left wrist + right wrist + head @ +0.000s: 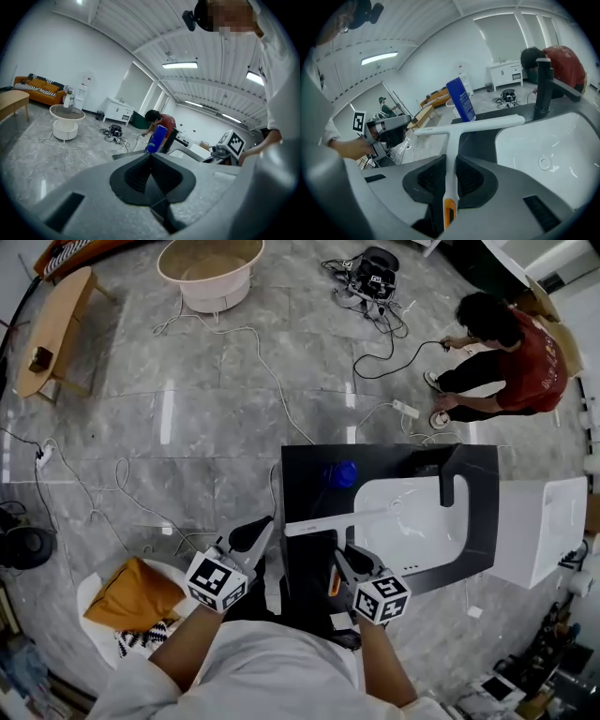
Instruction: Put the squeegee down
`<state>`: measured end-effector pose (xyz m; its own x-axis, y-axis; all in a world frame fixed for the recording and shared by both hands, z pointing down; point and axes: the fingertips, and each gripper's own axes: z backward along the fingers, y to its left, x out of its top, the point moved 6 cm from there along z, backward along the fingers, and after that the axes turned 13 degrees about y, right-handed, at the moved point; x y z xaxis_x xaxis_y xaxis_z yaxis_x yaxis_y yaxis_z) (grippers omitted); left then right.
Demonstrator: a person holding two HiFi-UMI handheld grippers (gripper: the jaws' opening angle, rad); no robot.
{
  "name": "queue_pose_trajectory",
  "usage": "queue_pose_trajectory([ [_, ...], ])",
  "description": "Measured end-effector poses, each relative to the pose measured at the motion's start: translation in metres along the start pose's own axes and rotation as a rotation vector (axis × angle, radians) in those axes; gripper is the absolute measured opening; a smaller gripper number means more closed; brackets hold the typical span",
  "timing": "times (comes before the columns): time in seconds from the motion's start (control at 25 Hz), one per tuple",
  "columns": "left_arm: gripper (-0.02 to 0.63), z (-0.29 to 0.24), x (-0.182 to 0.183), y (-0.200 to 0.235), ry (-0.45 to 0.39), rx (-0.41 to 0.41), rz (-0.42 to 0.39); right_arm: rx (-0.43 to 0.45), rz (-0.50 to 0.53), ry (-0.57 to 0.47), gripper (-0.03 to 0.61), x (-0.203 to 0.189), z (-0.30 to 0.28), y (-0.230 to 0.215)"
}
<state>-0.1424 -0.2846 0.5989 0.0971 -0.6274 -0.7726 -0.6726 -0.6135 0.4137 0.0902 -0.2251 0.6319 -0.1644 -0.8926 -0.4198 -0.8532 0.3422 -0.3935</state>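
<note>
A white squeegee [468, 127] with an orange-tipped handle sits clamped in my right gripper [449, 174], its T-shaped blade held over the dark counter [487, 140] at the left rim of the white sink [543, 150]. In the head view the squeegee [337, 521] juts forward from the right gripper [349, 563] above the counter [305, 484]. My left gripper [255, 535] hangs left of the counter, jaws pressed together on nothing; in its own view the left gripper [151, 176] points across the room.
A blue spray bottle [342, 473] stands on the counter behind the squeegee, a black tap [452, 474] beside the basin. A person in a red shirt [511, 352] crouches on the floor beyond, among cables. An orange cloth [131, 592] lies on a white stool at left.
</note>
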Motion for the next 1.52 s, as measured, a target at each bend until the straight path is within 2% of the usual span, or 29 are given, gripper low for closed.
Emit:
queue_pose_trajectory([
  [0.24,0.015,0.004,-0.015,0.006,0.016,-0.008,0.021,-0.008,-0.026,0.093,0.071,-0.005,-0.032,-0.004],
  [0.68,0.015,0.012,-0.037,0.008,0.041,-0.023,0.061,0.021,-0.097,0.107,0.071,-0.004,-0.059,-0.012],
  [0.96,0.015,0.021,-0.043,0.012,0.037,0.001,0.078,0.008,-0.082,0.125,0.071,-0.006,-0.067,-0.013],
  [1.2,0.015,0.025,-0.052,0.012,0.042,0.011,0.094,-0.045,-0.064,0.134,0.071,-0.007,-0.07,-0.014],
  [1.52,0.015,0.028,-0.048,0.007,0.038,0.009,0.082,-0.068,-0.041,0.136,0.071,-0.005,-0.074,-0.015],
])
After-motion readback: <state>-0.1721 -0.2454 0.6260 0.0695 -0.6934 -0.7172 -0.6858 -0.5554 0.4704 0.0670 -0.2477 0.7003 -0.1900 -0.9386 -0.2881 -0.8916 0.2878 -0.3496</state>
